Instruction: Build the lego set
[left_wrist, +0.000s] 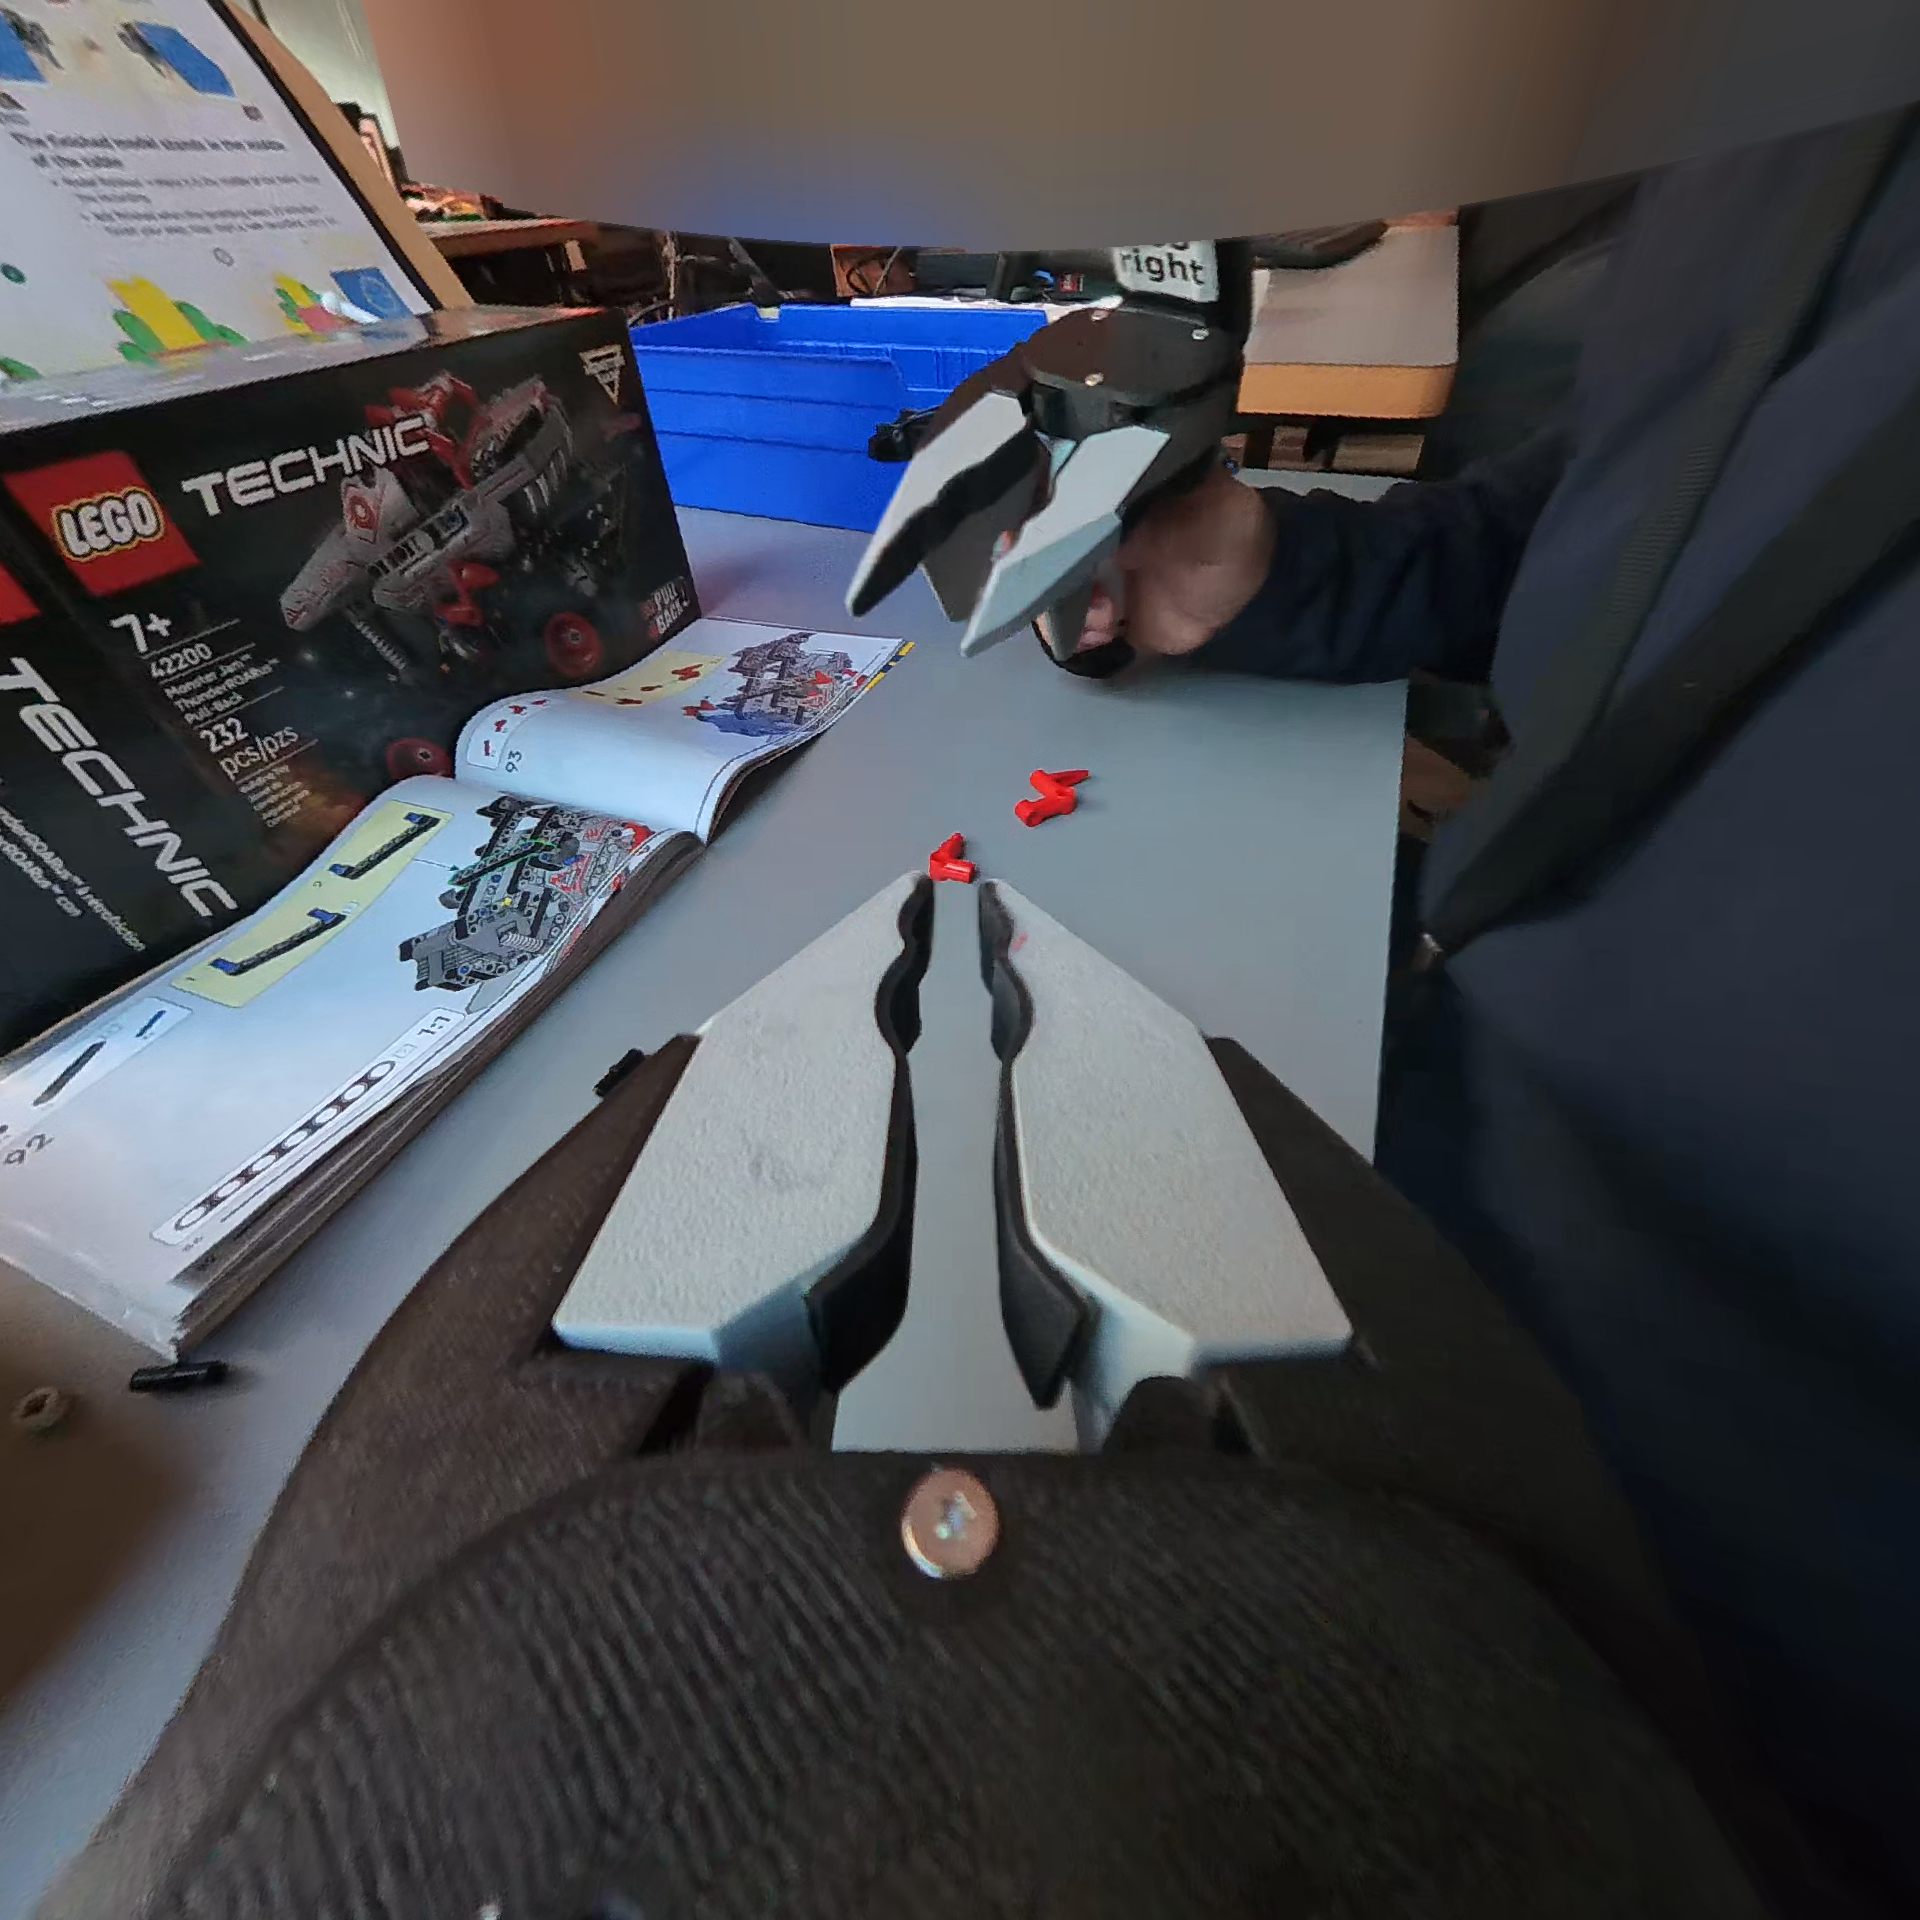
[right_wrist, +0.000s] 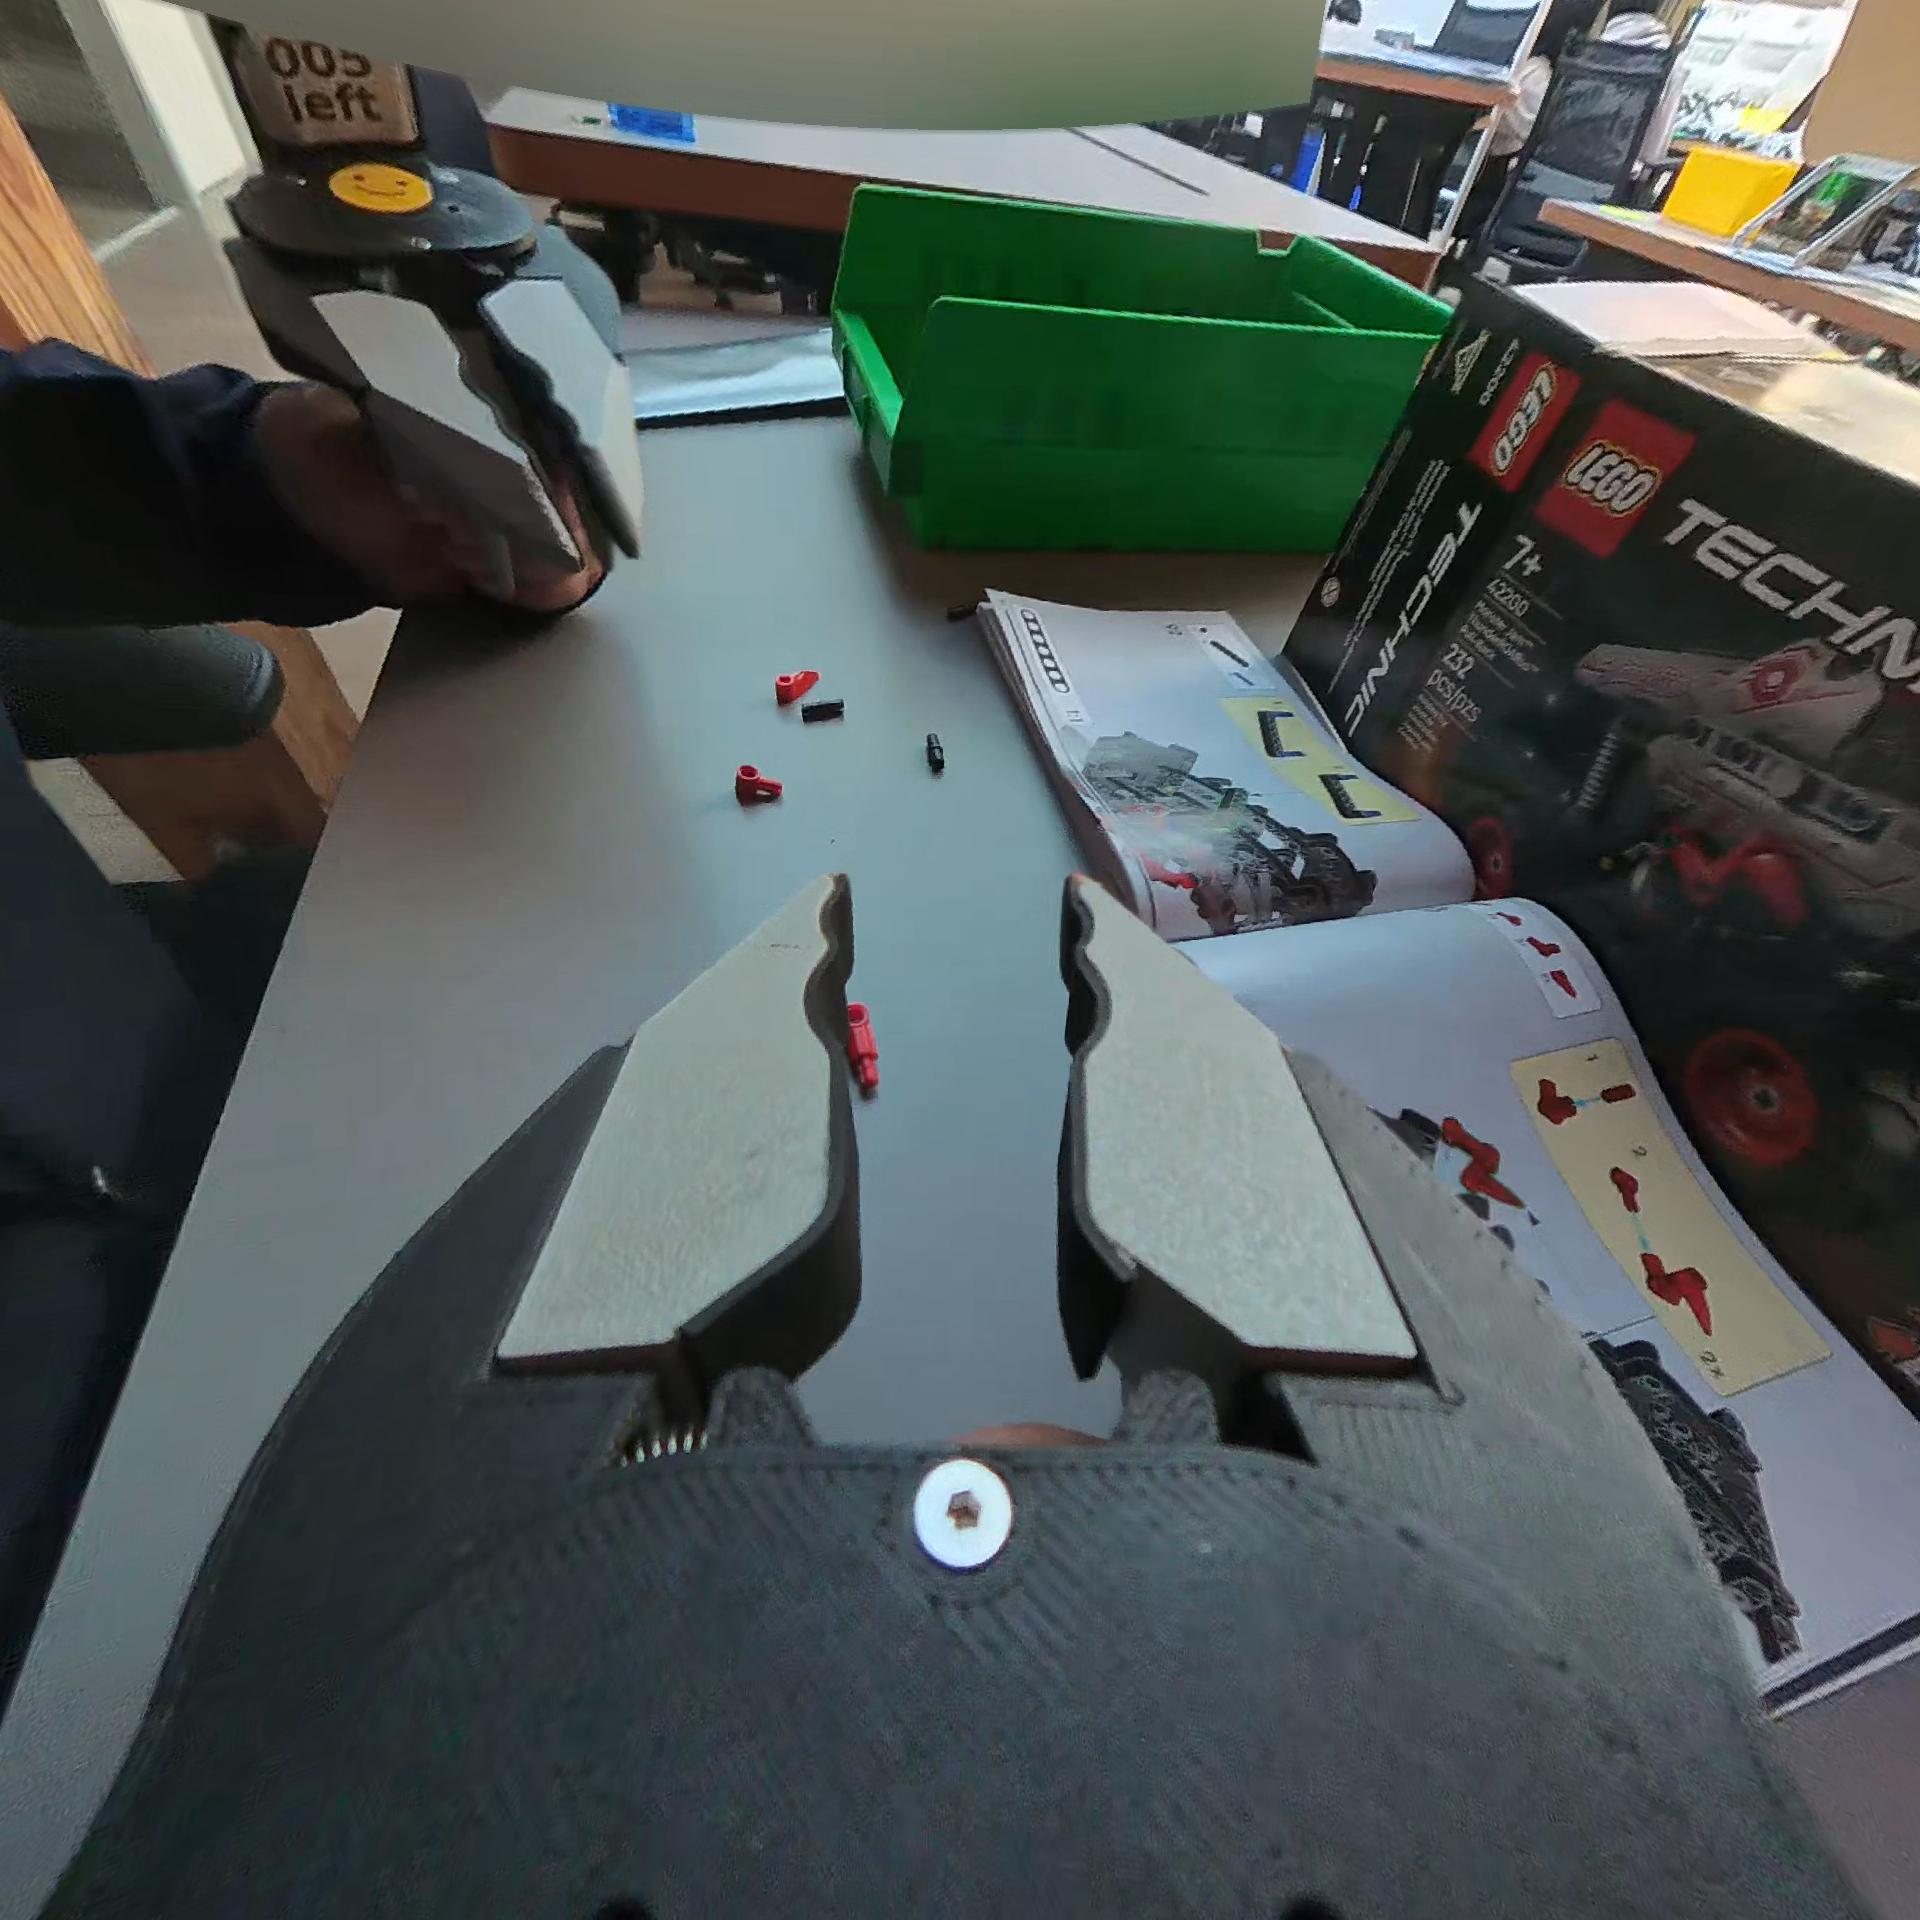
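The left gripper (left_wrist: 954, 899), its grey fingers narrowly parted and empty, points at a small red plastic connector (left_wrist: 949, 860) lying just past its tips on the grey table (left_wrist: 1195, 935). The right gripper (right_wrist: 956, 925), spread wide and empty, hovers above a red pin (right_wrist: 861, 1042) by its left finger. The open instruction booklet (right_wrist: 1351, 987) lies to its right. Judged a pick-up step: next, close squarely on one tiny piece.

Grey tabletop (right_wrist: 540, 935) carrying open instruction booklet (right_wrist: 1226, 790), set box (right_wrist: 1662, 665), green bin (right_wrist: 1101, 416), scattered red pieces (right_wrist: 758, 787), black pins (right_wrist: 822, 711).
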